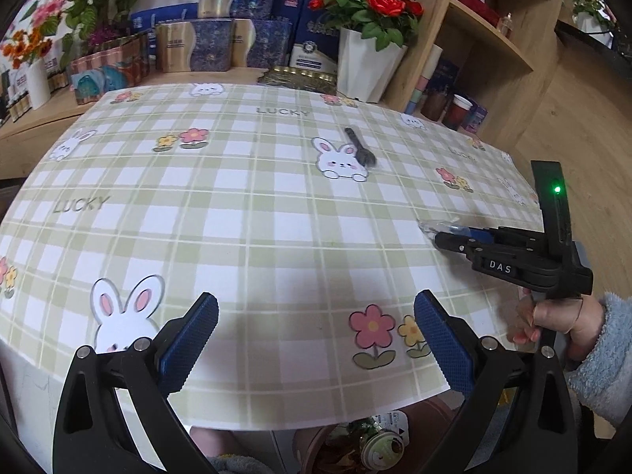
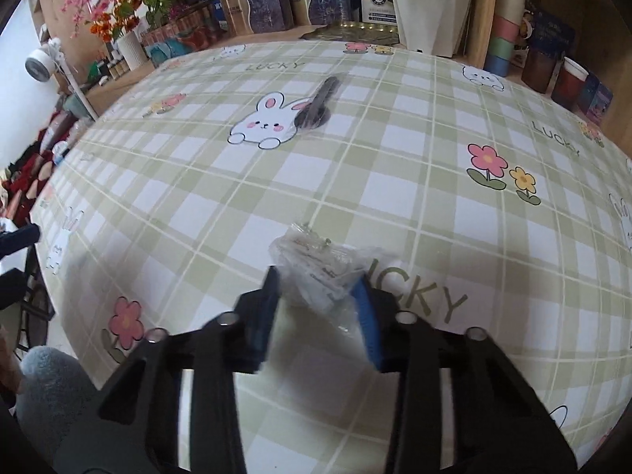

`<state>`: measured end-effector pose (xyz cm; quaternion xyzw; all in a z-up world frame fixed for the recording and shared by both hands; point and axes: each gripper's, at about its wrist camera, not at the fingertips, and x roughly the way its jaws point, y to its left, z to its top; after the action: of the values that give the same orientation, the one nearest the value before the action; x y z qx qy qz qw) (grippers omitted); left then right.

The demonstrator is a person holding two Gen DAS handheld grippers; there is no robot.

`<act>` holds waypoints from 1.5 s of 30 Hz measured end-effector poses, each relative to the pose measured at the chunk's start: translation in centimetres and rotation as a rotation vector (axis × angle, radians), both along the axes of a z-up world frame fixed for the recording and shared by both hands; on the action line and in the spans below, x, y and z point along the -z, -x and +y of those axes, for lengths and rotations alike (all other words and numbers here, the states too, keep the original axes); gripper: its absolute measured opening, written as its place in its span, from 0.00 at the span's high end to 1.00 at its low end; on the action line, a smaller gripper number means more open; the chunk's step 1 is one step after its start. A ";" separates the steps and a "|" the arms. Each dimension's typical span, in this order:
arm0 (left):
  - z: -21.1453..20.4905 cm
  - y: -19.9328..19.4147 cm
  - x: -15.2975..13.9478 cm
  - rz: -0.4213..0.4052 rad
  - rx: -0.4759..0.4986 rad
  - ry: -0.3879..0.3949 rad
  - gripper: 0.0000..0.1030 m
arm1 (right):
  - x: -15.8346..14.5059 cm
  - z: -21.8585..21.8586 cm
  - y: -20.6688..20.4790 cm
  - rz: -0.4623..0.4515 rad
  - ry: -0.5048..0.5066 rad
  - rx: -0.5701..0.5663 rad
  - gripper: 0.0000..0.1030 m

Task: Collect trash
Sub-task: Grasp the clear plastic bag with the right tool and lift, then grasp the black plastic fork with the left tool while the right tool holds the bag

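A crumpled clear plastic wrapper (image 2: 316,272) lies between the blue pads of my right gripper (image 2: 316,296), whose jaws are closed in on its two sides. It also shows in the left wrist view (image 1: 438,227) at the tip of the right gripper (image 1: 444,239), low over the table's right side. A black plastic spoon in a clear sleeve (image 1: 360,150) lies beside a printed rabbit, also in the right wrist view (image 2: 318,104). My left gripper (image 1: 316,335) is open and empty above the table's near edge.
The checked tablecloth (image 1: 245,213) covers the table. A white pot of red roses (image 1: 365,67), boxes (image 1: 213,45) and a gold tray (image 1: 300,77) stand at the far edge. A wooden shelf (image 1: 486,39) stands at right. A bin with trash (image 1: 355,446) sits below the near edge.
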<state>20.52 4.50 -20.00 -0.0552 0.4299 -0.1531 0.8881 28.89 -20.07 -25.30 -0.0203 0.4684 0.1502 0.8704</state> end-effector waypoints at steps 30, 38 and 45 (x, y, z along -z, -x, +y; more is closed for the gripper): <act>-15.4 -24.7 3.7 0.104 0.026 -0.081 0.34 | -3.3 -13.0 4.8 -0.198 -0.167 0.375 0.71; -15.6 -24.4 4.8 0.132 0.038 -0.168 0.79 | -3.1 -12.4 7.2 -0.181 -0.210 0.401 0.71; -12.1 -20.0 3.1 0.143 0.077 -0.041 0.86 | -3.7 -11.0 10.0 -0.184 -0.208 0.371 0.71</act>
<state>40.55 -7.62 -23.13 -0.0312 0.4970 -0.1739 0.8496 18.88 -31.11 -21.57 0.1423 0.3647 0.0325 0.9196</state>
